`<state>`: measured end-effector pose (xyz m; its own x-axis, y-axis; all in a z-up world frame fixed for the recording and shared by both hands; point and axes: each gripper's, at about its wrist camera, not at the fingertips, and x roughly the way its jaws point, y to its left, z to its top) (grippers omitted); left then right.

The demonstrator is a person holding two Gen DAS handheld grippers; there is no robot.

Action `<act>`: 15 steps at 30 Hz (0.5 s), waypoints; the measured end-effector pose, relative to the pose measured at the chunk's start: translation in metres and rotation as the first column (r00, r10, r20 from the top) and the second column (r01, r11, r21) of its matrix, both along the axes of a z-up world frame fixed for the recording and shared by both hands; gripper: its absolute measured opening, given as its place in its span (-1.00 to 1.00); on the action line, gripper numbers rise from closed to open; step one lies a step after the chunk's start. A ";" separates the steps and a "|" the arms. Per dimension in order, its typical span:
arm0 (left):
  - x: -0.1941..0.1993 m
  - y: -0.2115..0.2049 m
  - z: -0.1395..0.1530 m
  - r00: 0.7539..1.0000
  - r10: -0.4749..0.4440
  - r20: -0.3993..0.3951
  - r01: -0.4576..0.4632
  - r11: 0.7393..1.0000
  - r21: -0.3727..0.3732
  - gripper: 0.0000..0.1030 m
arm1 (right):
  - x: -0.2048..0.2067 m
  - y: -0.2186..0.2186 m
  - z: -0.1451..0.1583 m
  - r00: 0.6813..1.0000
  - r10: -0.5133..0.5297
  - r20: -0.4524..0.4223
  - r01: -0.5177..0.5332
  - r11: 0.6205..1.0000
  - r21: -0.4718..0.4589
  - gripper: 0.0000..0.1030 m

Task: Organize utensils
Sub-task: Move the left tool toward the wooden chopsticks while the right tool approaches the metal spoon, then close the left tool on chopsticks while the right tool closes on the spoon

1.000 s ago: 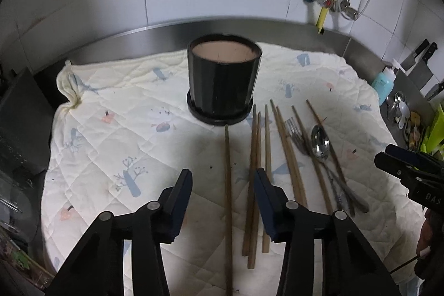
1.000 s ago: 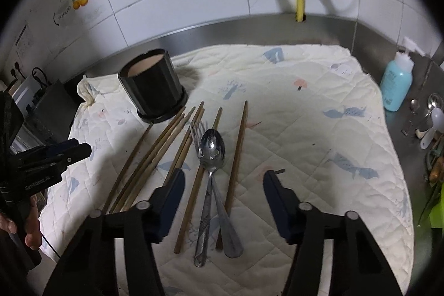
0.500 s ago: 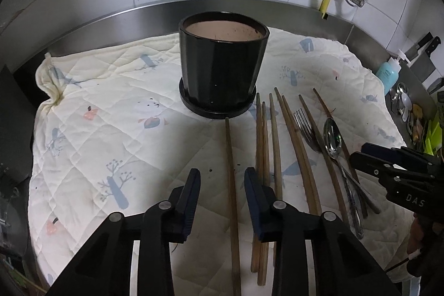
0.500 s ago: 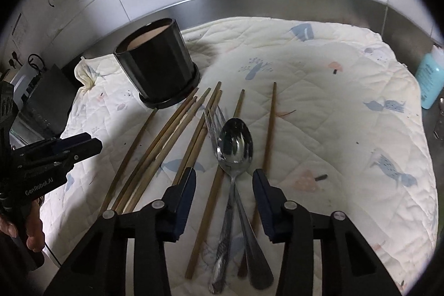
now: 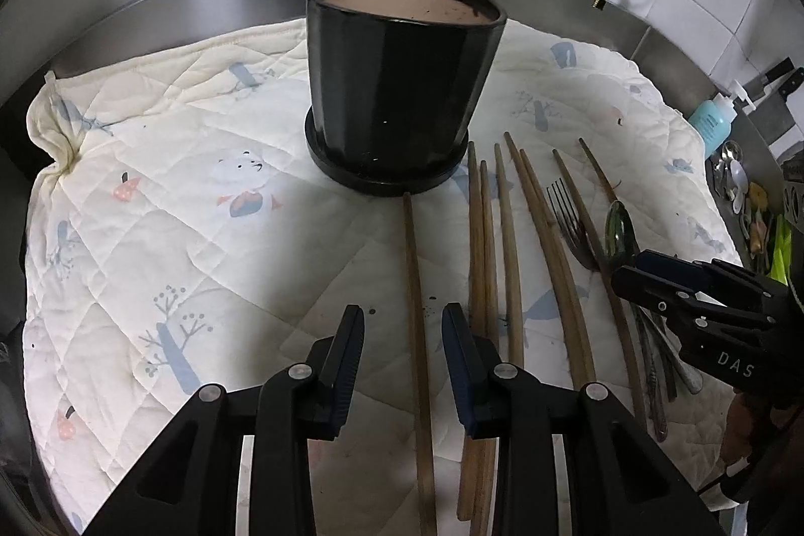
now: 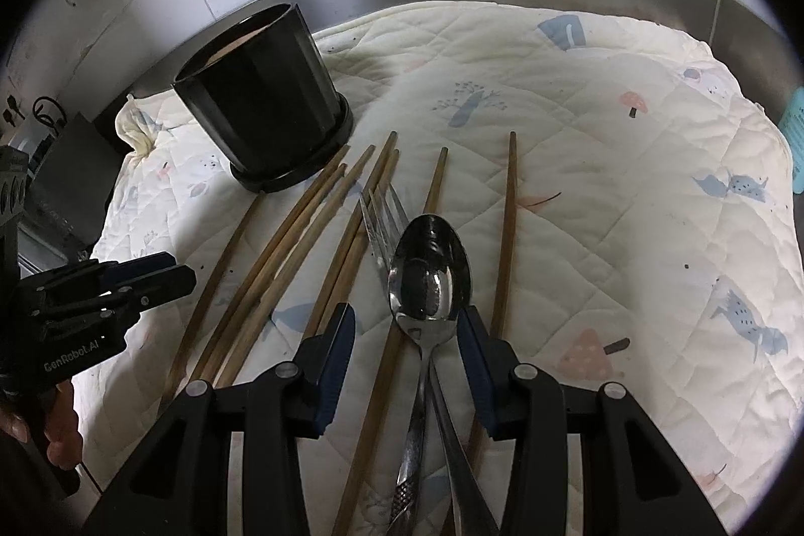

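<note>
On the quilted mat (image 5: pixel 151 234), near its back edge, we list one black pot (image 5: pixel 399 84). In front lie wooden chopsticks (image 5: pixel 507 249), fork (image 6: pixel 382 219) and spoon (image 6: pixel 429 270). Our left gripper (image 5: pixel 402 335) straddles one chopstick (image 5: pixel 417 310), part-open, gripping nothing. Our right gripper (image 6: pixel 404 335) brackets the spoon, part-open, pads clear.

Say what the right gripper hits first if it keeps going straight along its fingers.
Most likely the spoon: its bowl lies between the right gripper fingers, neck crossing the fork and a chopstick. The jaws stand apart, touching nothing. Depth is unclear, so the pads may meet the quilted cloth alongside.
</note>
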<state>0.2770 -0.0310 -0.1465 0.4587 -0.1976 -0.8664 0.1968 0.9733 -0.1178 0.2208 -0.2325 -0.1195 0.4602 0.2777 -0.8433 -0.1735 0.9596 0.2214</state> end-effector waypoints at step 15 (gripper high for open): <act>0.012 -0.003 -0.020 0.998 -0.007 -0.061 0.006 1.000 -0.014 -0.30 | 0.007 -0.003 -0.001 1.000 -0.003 0.011 0.003 1.000 -0.007 -0.09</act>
